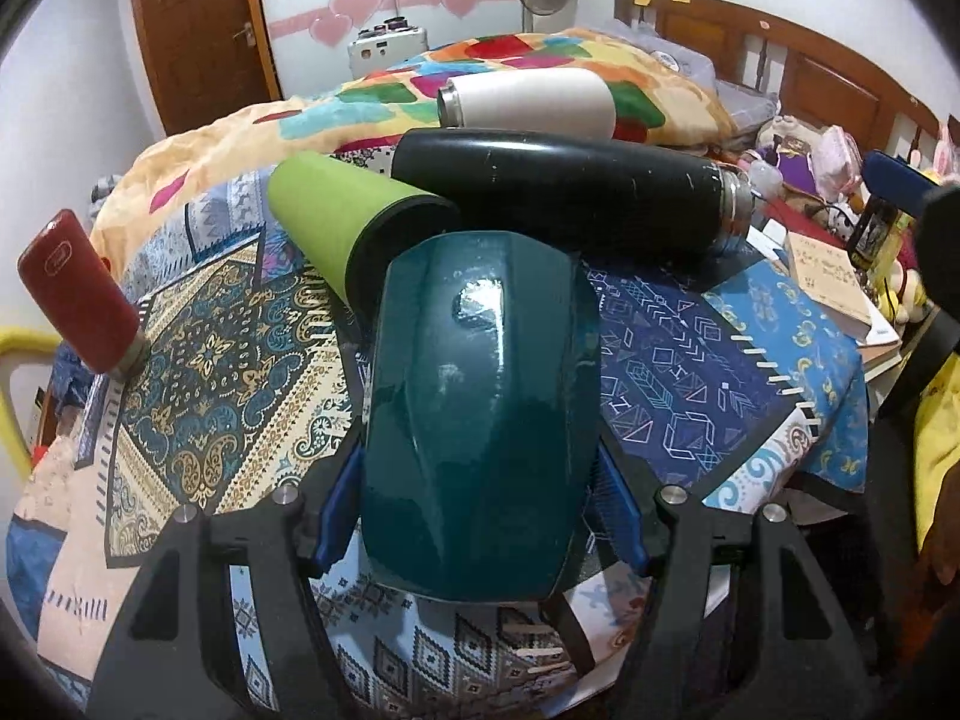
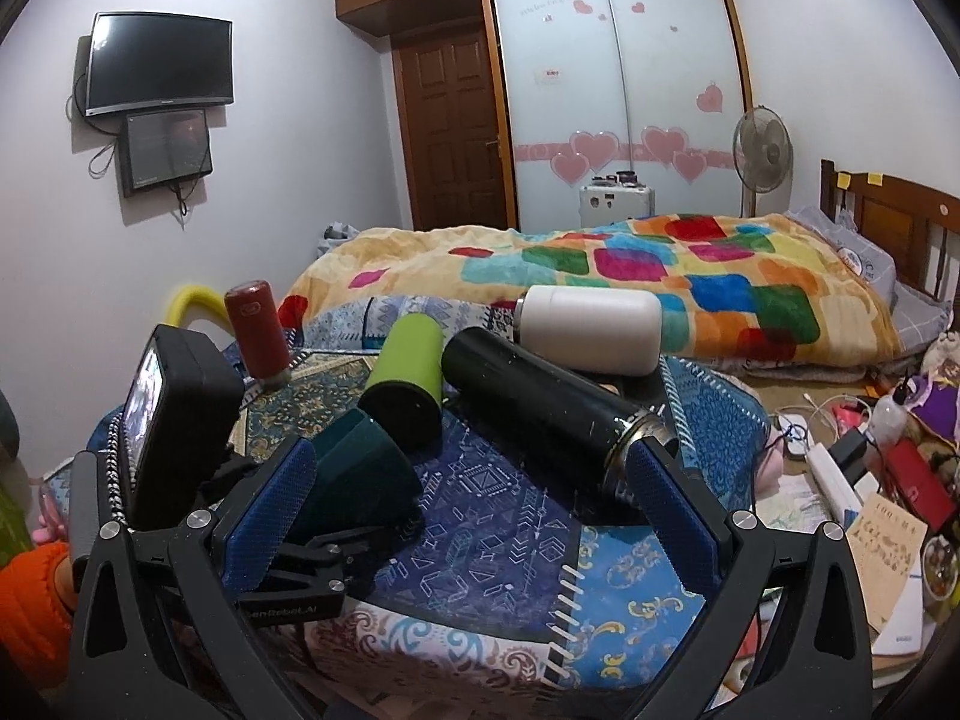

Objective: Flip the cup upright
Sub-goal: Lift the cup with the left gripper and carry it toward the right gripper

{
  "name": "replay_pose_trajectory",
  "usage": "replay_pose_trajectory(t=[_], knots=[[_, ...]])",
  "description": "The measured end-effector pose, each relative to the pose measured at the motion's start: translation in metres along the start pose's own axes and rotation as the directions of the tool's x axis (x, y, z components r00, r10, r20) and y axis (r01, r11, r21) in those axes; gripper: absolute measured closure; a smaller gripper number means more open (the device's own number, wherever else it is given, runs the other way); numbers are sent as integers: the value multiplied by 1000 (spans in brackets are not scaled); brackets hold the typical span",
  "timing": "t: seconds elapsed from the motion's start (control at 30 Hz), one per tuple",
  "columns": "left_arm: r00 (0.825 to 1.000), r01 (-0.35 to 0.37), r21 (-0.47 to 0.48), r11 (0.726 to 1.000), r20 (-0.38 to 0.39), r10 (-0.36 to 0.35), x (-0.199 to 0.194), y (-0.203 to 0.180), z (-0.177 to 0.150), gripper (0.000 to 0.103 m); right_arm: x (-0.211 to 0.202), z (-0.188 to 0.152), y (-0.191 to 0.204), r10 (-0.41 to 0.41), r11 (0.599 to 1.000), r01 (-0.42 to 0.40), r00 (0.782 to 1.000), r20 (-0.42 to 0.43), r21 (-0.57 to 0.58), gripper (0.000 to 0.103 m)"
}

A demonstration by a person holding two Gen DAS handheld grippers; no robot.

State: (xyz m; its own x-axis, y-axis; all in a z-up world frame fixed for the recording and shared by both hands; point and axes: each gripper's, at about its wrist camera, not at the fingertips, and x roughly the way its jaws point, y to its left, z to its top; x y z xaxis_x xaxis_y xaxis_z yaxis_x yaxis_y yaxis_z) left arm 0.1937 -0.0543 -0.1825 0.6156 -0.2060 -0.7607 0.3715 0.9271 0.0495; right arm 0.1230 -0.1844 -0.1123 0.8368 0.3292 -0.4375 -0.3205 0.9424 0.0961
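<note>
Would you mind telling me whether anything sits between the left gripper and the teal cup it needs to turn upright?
No, nothing does. The left gripper already has the teal cup between its blue pads, which appear closed on its sides. The green tumbler and black bottle lie just beyond the cup, close enough to be bumped during the flip.

White-walled bedroom (image 2: 270, 228): wooden door (image 2: 453, 138), heart-stickered wardrobe (image 2: 618, 90), bed (image 2: 600, 276).

Teal cup (image 1: 480, 414) rim behind left gripper (image 1: 480, 531); book (image 2: 888, 558) print illegible
</note>
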Motion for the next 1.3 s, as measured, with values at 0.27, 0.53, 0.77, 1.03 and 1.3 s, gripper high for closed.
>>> replay_pose_trajectory(t=[0.27,0.53,0.77,1.03,1.3], knots=[[1000,-8,-11,1000,22,8,-11,0,-4,13,2,-1,2,-2,1000,2,1000,-20,2,0],[988,-51,-76,996,142,61,-60,18,-15,7,-3,2,1,-15,1000,15,1000,2,5,0],[973,-127,-172,977,171,157,-71,60,-21,6,15,-4,-4,-42,999,42,998,-45,1,0],[987,-116,-205,972,86,136,-36,77,-35,6,52,-20,0,-50,999,46,987,-154,-27,0],[992,-70,-210,975,88,90,-36,71,-43,6,65,-18,6,-61,996,49,984,-170,-79,0]])
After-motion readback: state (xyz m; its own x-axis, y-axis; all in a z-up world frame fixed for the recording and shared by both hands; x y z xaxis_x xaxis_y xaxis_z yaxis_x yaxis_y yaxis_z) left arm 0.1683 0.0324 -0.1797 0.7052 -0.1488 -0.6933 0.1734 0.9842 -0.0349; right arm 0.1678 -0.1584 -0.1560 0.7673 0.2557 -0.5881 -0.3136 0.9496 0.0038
